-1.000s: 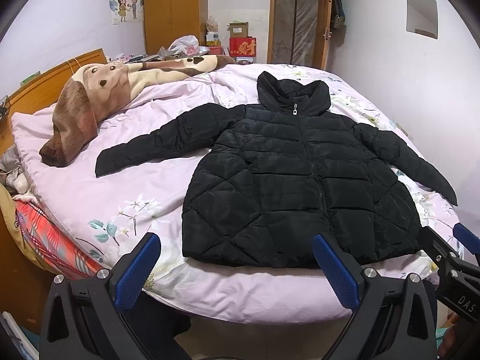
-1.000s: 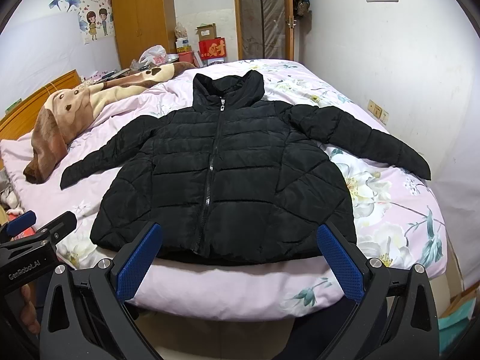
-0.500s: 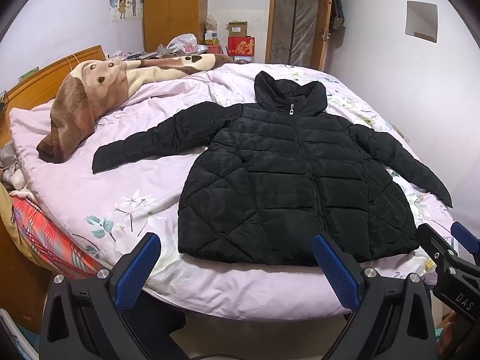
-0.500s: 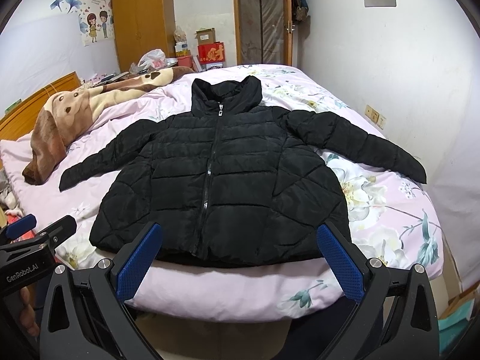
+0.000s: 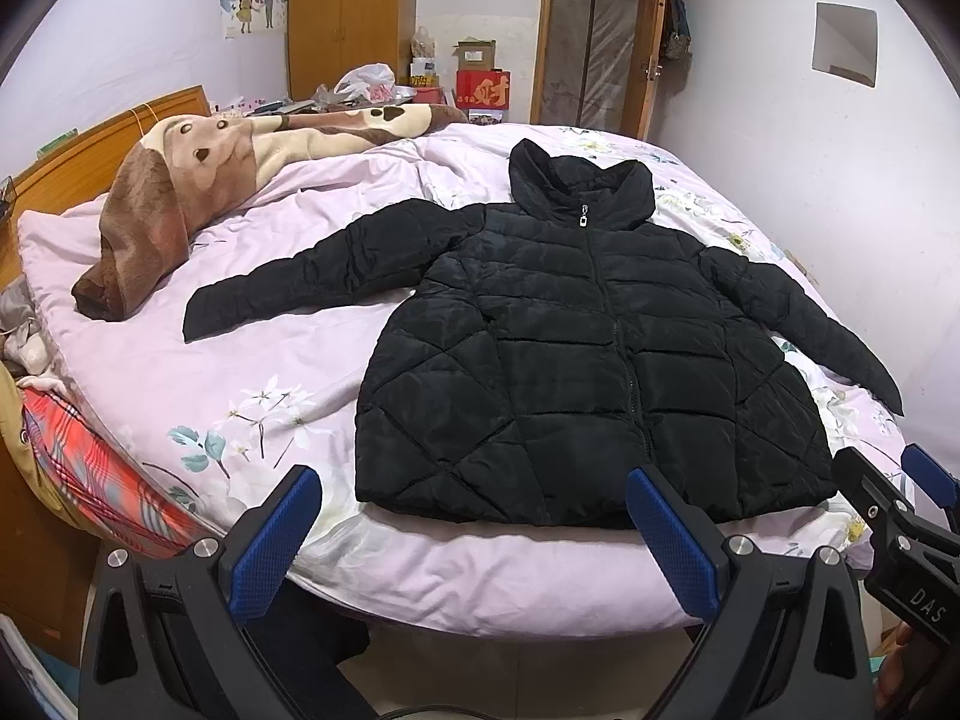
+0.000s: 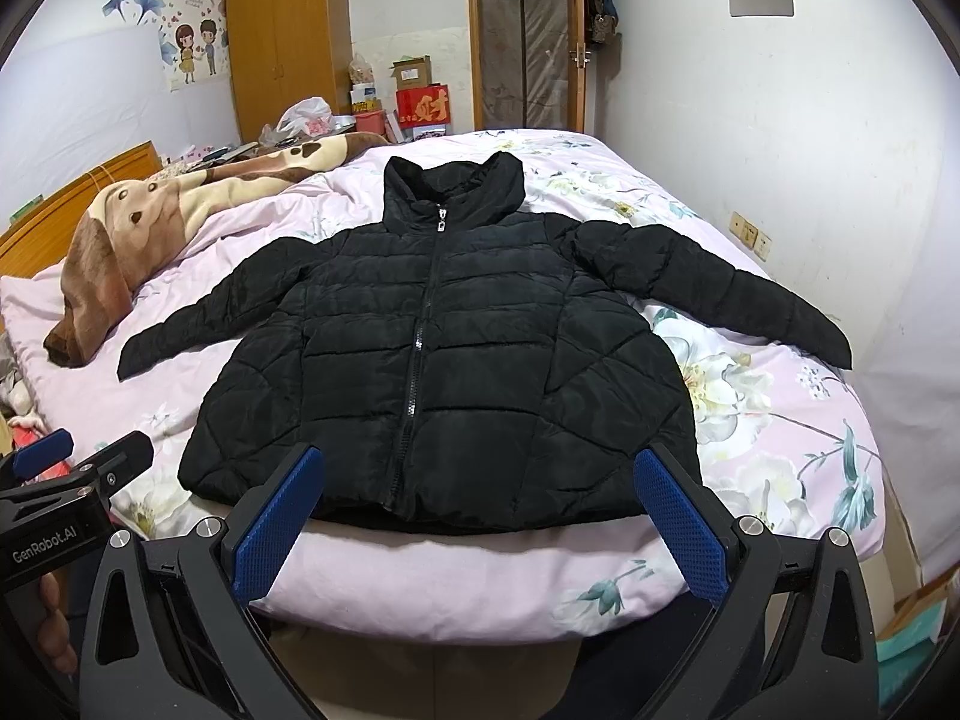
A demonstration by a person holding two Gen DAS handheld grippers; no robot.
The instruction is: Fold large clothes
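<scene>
Jacket [image 5: 594, 360]: black, quilted, flat on its back near the foot of the bed, zipped to the collar, unfolded
Hem [image 6: 444, 510]: just short of the bed's near edge, a narrow strip of sheet showing below it
Collar [image 5: 579, 186]: standing up, pointing toward the far door
Left sleeve [image 5: 324, 270]: spread outward over bare sheet, cuff stopping well short of the brown blanket
Right sleeve [image 6: 720, 288]: angled out toward the wall side, cuff close to the bed's right edge
Bed [image 6: 456, 576]: pink floral sheet, rounded near edge, open sheet left of the jacket and beyond the collar
Blanket [image 5: 180, 180]: brown and cream, bunched along the headboard side, apart from the jacket
Left tongs [image 5: 474, 540]: wide open, holding nothing, poised before the bed's near edge, below the hem's left half
Right tongs [image 6: 480, 516]: wide open, holding nothing, framing the hem's middle, not touching the fabric
Wall [image 6: 780, 150]: white, close along the bed's right side, little room there
Wardrobe [image 6: 288, 42]: wooden, in the far corner, boxes and bags beside it
</scene>
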